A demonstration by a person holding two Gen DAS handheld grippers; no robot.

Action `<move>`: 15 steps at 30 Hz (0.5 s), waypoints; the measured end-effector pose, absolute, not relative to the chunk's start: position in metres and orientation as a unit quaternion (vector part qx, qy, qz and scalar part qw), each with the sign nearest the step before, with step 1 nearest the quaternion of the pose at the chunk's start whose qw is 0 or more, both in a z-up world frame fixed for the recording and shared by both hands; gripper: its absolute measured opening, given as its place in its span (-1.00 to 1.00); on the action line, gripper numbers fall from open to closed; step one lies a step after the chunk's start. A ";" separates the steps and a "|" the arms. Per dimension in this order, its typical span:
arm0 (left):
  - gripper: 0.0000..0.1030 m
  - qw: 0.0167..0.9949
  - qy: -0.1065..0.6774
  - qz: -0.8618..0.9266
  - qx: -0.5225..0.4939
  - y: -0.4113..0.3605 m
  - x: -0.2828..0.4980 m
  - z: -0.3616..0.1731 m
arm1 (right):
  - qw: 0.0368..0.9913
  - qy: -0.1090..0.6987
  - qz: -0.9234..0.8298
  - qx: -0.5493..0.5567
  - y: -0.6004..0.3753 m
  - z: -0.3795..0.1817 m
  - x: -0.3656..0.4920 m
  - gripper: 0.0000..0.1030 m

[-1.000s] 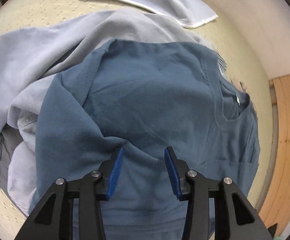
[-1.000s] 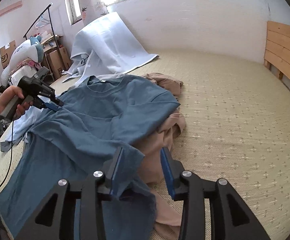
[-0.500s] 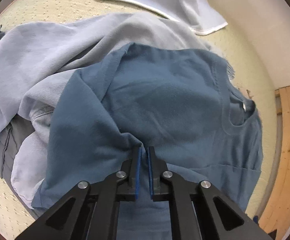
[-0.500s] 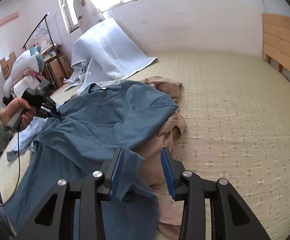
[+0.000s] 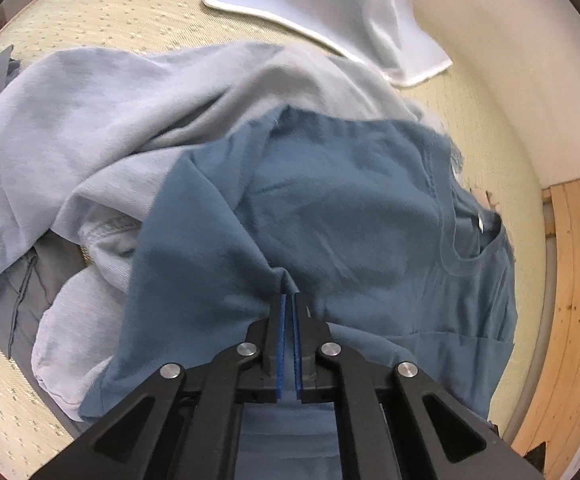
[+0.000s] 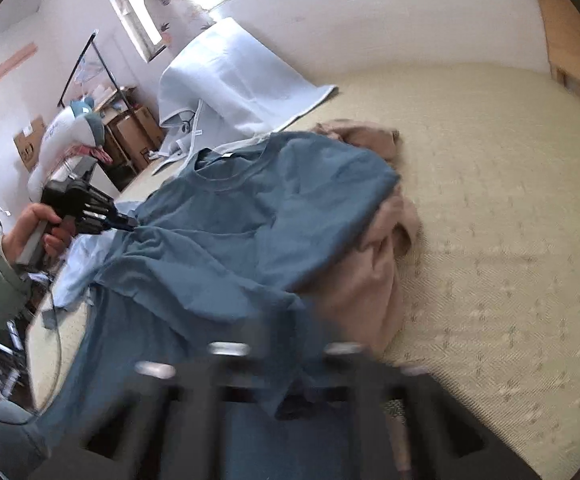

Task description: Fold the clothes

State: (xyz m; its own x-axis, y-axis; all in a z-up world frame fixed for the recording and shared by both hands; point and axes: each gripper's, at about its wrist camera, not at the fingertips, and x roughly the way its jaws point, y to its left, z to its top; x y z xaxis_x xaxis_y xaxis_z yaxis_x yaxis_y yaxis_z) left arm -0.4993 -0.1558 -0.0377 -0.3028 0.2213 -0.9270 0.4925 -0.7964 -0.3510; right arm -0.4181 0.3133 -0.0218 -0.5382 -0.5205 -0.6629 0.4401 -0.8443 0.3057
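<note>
Grippers (image 5: 288, 300) (image 6: 286, 364) clamped on shirt (image 5: 349, 232)

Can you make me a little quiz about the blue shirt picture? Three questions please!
1. True or false: the left gripper is pinching the blue T-shirt.
2. What colour is the garment lying under the T-shirt on the side towards the bare mat? A pink-beige, B red, C black.
3. Fill in: in the left wrist view, the T-shirt lies partly over a pale ____ garment.

Key
1. True: its blue pads are closed on a fold of the cloth.
2. A.
3. Blue-grey.
</note>
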 end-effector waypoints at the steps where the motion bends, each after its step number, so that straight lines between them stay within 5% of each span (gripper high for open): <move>1: -0.98 0.092 0.307 -0.750 0.578 -0.159 -0.497 -0.035 | 0.275 -0.044 -0.877 0.392 0.311 -0.019 -0.417 -0.98; 11: -0.99 0.061 0.326 -0.750 0.573 -0.164 -0.511 -0.041 | 0.262 0.016 -0.891 0.370 0.303 0.013 -0.413 -0.99; 13: -0.90 0.059 0.327 -0.751 0.571 -0.164 -0.514 -0.039 | 0.264 0.017 -0.892 0.366 0.303 0.016 -0.410 -0.99; 15: -0.52 0.058 0.327 -0.749 0.573 -0.164 -0.514 -0.037 | 0.267 0.015 -0.892 0.364 0.303 0.016 -0.406 -0.99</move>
State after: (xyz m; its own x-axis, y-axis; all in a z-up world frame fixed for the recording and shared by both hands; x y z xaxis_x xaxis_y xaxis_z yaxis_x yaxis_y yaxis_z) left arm -0.5138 -0.1636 -0.0374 -0.3364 0.2875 -0.8968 0.4620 -0.7794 -0.4232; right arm -0.4061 0.3030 0.0164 -0.5923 -0.4655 -0.6576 0.4867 -0.8572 0.1684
